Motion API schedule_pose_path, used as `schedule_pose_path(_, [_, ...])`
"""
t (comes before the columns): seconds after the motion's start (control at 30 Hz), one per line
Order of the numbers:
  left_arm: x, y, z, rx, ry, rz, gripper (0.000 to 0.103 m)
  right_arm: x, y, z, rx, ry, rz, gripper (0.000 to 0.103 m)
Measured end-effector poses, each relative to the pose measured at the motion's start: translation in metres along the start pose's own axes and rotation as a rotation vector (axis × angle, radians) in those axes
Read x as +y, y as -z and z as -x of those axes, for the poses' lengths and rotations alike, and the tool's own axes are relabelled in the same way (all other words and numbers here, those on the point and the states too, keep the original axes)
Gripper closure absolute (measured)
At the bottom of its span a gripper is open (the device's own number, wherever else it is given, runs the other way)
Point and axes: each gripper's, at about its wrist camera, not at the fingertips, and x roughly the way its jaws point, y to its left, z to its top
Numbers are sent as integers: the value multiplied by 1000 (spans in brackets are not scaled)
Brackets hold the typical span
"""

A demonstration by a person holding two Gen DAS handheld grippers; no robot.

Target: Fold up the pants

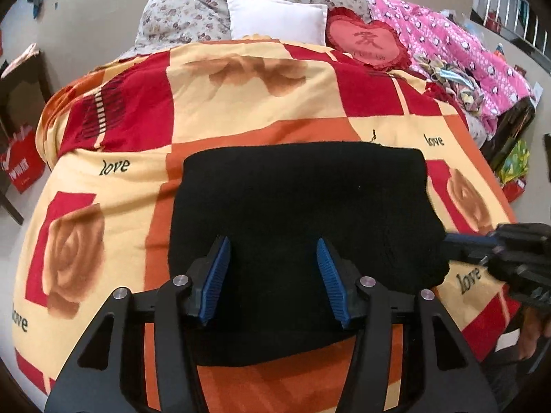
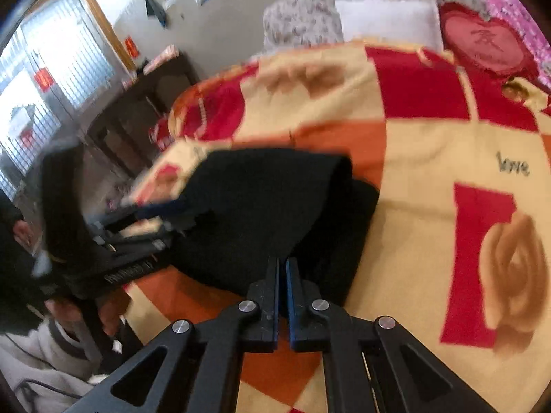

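Observation:
The black pants [image 1: 303,213] lie folded into a thick rectangle on the patterned bedspread [image 1: 241,103]. My left gripper [image 1: 273,251] is open, its blue pads spread over the near part of the pants, holding nothing. My right gripper [image 2: 282,261] is shut on a raised layer at the pants' near edge [image 2: 275,206], lifting it above the lower layer. It also shows in the left wrist view [image 1: 451,241] at the pants' right edge. The left gripper [image 2: 179,206] shows blurred in the right wrist view at the pants' left side.
A white pillow [image 1: 279,22], a red heart cushion [image 1: 366,39], a floral quilt [image 1: 193,13] and a pink blanket [image 1: 454,48] lie at the head of the bed. A dark cabinet [image 2: 137,110] stands beside the bed. The bed edge runs close below me.

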Motion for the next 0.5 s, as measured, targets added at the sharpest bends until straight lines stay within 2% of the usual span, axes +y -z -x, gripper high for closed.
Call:
schedule_pose_path(0.1, [10,-5,5,-10,4,44,51,8,-15,12,-78,-4,21,99])
schedule_pose_path(0.17, [15,-10,5,-12,-16,63,51,13,-24,4,-88,6,37,98])
schedule_pose_path(0.27, [24,-16,1,-10,-47,91,51,12,-32,-16,-78,20,30,98])
schedule_pose_path(0.4, [25,-20,-11,5,-73,89,51,-2,-44,-47,-47,110,7,98])
schedule_pose_path(0.5, [22,-23,-18,4,-84,73,45,-16,-48,-67,-9,118,-15,98])
